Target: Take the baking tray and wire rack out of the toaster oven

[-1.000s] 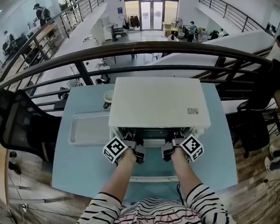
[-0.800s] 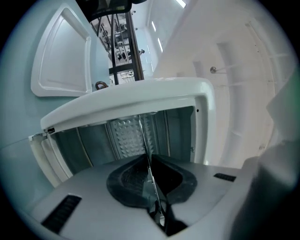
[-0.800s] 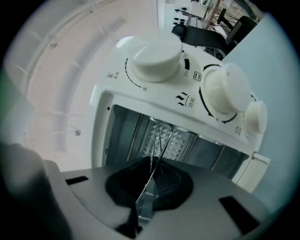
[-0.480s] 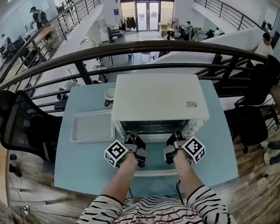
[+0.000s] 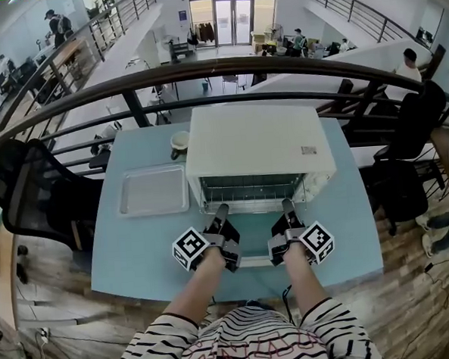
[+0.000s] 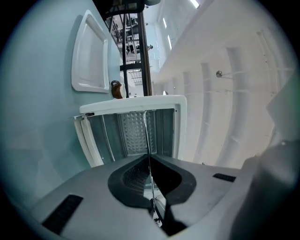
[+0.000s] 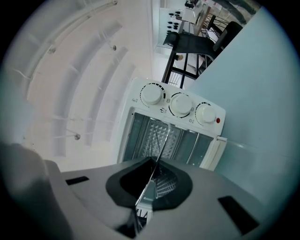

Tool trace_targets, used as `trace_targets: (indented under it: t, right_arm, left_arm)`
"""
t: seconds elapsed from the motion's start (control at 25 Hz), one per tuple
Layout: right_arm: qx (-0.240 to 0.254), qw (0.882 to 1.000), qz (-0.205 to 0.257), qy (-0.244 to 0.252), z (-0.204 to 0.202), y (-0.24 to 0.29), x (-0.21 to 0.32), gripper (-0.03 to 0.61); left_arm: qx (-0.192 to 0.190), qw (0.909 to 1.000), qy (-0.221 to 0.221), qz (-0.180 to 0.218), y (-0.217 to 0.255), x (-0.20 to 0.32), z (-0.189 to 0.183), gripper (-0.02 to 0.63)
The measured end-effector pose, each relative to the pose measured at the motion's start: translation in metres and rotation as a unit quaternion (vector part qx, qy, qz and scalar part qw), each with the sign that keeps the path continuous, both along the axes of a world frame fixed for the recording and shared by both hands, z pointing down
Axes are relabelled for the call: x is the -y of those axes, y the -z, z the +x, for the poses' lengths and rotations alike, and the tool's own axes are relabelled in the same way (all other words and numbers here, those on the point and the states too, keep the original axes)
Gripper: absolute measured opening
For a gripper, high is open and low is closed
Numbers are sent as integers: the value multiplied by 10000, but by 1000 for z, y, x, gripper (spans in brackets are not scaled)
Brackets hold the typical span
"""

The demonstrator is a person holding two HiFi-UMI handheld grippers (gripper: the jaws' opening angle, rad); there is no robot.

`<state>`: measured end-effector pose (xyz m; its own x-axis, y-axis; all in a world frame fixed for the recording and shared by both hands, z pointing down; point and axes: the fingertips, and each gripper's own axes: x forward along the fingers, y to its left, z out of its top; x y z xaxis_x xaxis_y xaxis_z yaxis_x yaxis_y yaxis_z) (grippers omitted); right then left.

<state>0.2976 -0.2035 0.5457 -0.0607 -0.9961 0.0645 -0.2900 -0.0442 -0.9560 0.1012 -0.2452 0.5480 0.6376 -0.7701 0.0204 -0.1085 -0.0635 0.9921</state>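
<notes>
Extraction of the wire rack (image 6: 148,150) looked to be the step in hand. The baking tray (image 5: 154,191) already lay flat on the table (image 5: 123,257), just left of the toaster oven (image 5: 256,142), so half the job read as done.

The left gripper (image 5: 222,211) and the right gripper (image 5: 287,206) were side by side in front of the oven mouth, above the dropped door (image 5: 248,262). In each gripper view the jaws were clamped together on a thin wire of the rack, one toward each end of its front edge.

The rack appeared to lie level (both gripper views caught it edge-on, as a bare line running back into the cavity). Its long axis ran across the oven mouth, from the person's left to right. The front edge faced the person and the rear reached toward the oven's back wall. How much of it was clear of the oven was hard to tell.

The next move probably called for an even pull toward the person. Both ends would need to stay level so the rack does not skew in the side guides. It would then need a free patch of table.
</notes>
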Motion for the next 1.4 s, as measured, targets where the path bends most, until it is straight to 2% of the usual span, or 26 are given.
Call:
trace_targets:
  t: [0.48,0.68,1.08,1.2,1.4]
  right_arm:
    - [127,9998,80,-154,-15,-4,-64,29]
    - [204,9994,98,-257,-24,-2,-89,28]
    - [203,9988,6,-442,-58,-6,-139,28]
    - [210,9987,10,-470,-67,-8,-154,28]
    - [211,9988,5,-448,-104,-15,-174,28]
  left_arm:
    - [-227,9996,-138,-90,-5,-59,-15,28]
    - [-456,9986,-243,-77,-2,-78,-21,28]
    - [-484,9975,-502,-141,-3,-117,-52,25]
    - [-617,9964,-576,-81,-2,-129,-59,25]
    - [-645,9961,-596,-53,-8,-150,-95,25]
